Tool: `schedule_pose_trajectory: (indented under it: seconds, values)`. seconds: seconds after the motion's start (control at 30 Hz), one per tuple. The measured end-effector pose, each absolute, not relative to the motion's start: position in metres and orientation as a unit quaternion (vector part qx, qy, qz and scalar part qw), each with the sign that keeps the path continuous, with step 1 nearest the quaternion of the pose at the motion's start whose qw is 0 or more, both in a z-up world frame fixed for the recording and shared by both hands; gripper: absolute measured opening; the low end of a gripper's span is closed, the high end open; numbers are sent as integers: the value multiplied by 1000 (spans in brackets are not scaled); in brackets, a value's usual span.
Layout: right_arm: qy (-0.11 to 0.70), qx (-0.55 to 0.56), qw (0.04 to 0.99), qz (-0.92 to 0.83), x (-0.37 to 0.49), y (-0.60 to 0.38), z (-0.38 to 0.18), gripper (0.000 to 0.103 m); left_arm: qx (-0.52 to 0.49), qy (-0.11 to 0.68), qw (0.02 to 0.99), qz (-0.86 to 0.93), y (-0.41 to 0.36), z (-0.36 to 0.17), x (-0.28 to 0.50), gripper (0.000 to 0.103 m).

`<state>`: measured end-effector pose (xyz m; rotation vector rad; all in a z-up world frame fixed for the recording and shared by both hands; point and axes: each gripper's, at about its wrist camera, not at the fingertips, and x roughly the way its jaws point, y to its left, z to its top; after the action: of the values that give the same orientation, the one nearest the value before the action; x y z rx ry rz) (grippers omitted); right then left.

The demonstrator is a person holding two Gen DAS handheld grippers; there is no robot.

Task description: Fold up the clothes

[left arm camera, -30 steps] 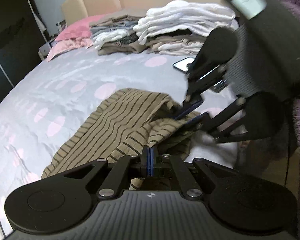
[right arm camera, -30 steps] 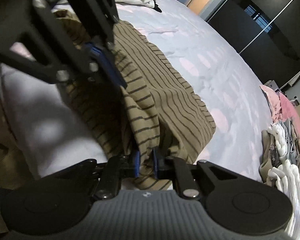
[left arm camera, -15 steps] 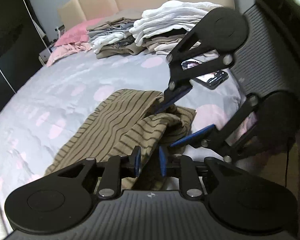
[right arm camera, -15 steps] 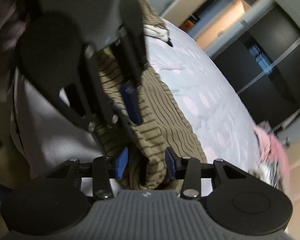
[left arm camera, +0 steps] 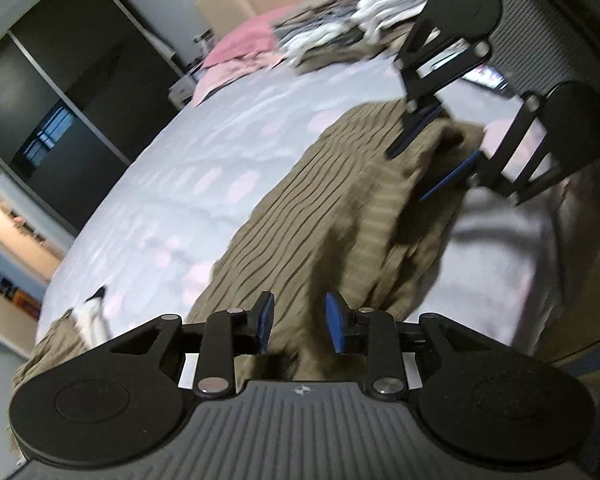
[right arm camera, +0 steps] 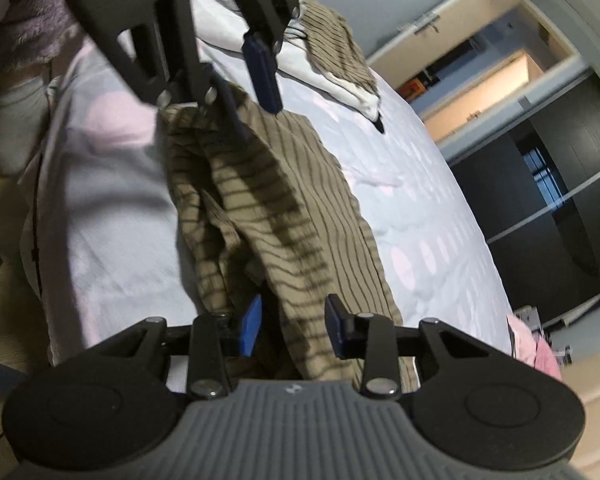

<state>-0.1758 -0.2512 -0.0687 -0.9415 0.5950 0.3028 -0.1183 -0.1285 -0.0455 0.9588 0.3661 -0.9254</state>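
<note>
Both our grippers, left (left arm camera: 300, 328) and right (right arm camera: 293, 326), have just opened, releasing the olive-brown striped fabric garment (right arm camera: 284, 208); it lies rumpled on the pale dotted bedsheet (left arm camera: 188, 168), jaws parted above it

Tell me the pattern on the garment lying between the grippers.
Thin dark stripes on olive-brown fabric garment; clearest in the right wrist view.

olive dark-striped garment (right arm camera: 300, 216), lilac pink-dotted bedsheet (left arm camera: 188, 184)

Dim room, motion-blurred left view, fisheye-bent edges, bright doorway (right arm camera: 496, 68).
</note>
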Motion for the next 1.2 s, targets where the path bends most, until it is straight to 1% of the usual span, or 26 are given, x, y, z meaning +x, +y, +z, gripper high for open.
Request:
schedule_pose_trajectory:
  seconds: [0.17,0.3,0.37,0.43,0.5,0.7,0.93,1.07,1.17,1.2]
  values:
    - [266,-460,832,160,-177,-237,-66,37,418,209,778,-420,-121,-43,-107,26]
    - [252,-483,820,177,-172,-220,-71,37,414,226,773,-424,-122,-51,-105,26]
    - [243,-494,815,183,-170,-213,-73,37,405,241,772,-426,-122,-53,-101,16]
    - [237,-502,810,187,-167,-208,-74,37,393,258,772,-427,-122,-54,-95,4]
    - [233,-504,809,193,-166,-203,-74,37,377,274,777,-423,-119,-52,-88,0]
    - [213,-502,806,231,-164,-181,-72,37,322,305,790,-423,-109,-40,-71,0]
    - [184,-532,789,246,-156,-156,-85,35,299,311,792,-432,-106,-34,-66,0]
    - [170,-569,771,232,-156,-150,-96,21,279,319,796,-433,-102,-31,-59,0]
    - [164,-582,766,218,-160,-152,-100,16,261,327,795,-439,-99,-29,-54,0]
    - [161,-584,767,213,-161,-153,-100,9,260,327,794,-441,-99,-29,-54,0]
